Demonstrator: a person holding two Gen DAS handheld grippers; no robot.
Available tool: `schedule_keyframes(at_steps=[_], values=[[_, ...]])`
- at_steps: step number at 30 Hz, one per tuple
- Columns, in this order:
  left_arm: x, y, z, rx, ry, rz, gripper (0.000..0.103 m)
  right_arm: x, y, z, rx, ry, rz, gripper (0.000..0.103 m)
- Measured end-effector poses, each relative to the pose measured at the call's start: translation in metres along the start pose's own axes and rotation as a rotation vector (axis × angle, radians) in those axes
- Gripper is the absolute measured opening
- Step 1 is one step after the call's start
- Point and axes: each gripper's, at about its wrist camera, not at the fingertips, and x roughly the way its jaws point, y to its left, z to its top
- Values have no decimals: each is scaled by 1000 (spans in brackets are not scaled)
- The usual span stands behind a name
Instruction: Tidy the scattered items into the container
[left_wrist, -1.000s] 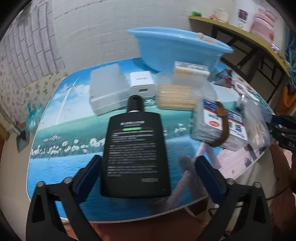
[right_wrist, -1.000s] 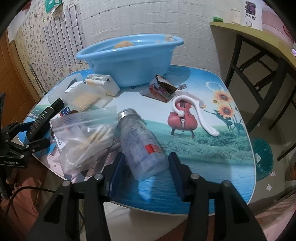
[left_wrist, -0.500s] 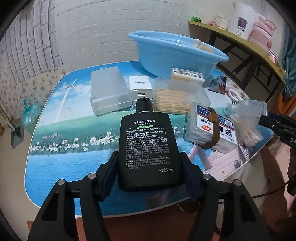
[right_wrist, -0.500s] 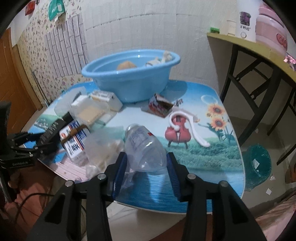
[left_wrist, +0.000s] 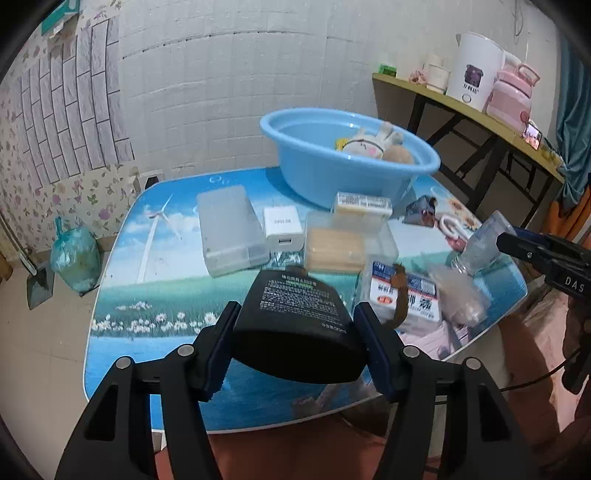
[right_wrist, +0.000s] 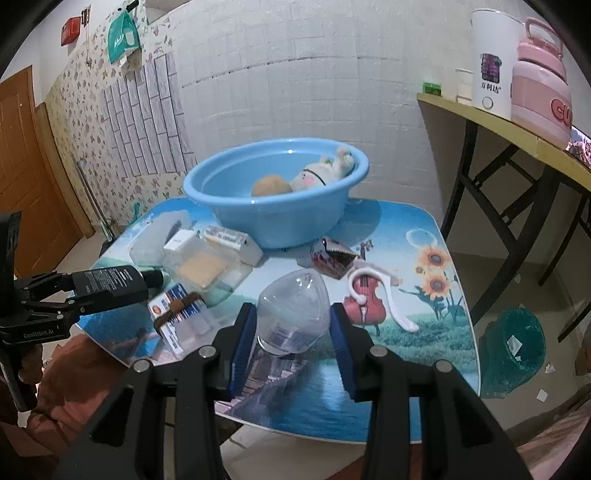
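Desk (left_wrist: 122, 288) is set against a tiled wall; black bottle (left_wrist: 295, 317) is gripped by left claw (left_wrist: 297, 347), clear bottle (right_wrist: 293, 314) by right claw (right_wrist: 291, 347), both raised before the blue basin (right_wrist: 280, 218).

Even indoor light, soft shadows; strong fisheye bending, dark vignetted corners.

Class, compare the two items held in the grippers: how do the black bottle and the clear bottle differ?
The black bottle is opaque, flat and rectangular; the clear bottle is see-through and round. The left gripper holds the black one, the right gripper the clear one. Both are lifted off the table.
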Motion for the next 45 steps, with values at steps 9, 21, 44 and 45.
schedule_keyframes(at_steps=[9,21,44,45], values=[[-15,-4,38,-9,-42,6,33,-16,1,33,-13,-54,27,31],[17,-8,57,-2,17,-8,26,15,-21,43,40,-13,60,25],[47,-10,25,-16,120,-40,31,42,-22,17,35,84,52,26],[48,-11,24,-10,127,-41,31,45,-21,16,33,93,45,32]])
